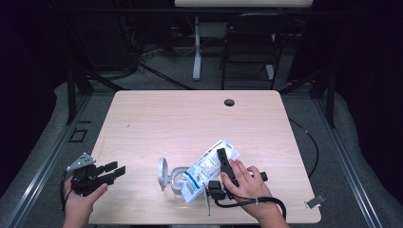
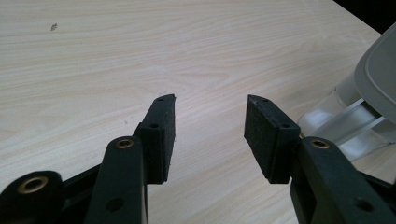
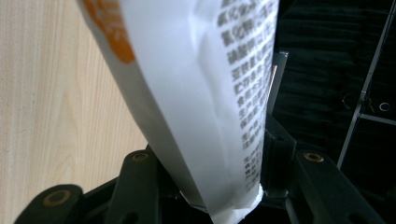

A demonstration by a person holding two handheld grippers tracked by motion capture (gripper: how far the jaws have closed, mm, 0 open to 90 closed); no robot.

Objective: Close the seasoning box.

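The right hand-held gripper (image 1: 223, 164) sits near the counter's (image 1: 190, 118) front edge, right of its middle, its jaws clamped on a white pouch (image 1: 209, 166); in the right gripper view the pouch (image 3: 205, 93) rises between the two jaws, printed text down one side and an orange patch near its top; the right hand (image 1: 244, 183) wraps the gripper body. The pouch lies tilted, its lower end over a clear jar (image 1: 178, 180) that lies on its side near the front edge, touching it; the jar's grey lid (image 1: 162, 173) stands open on edge at the jar's left. The left hand-held gripper (image 1: 116, 171) hovers at the front left corner, jaws wide with nothing between them, well apart from the jar; its own view shows bare counter (image 2: 140, 60) between the pads (image 2: 163, 135) and the jar (image 2: 345, 121) at the right edge.
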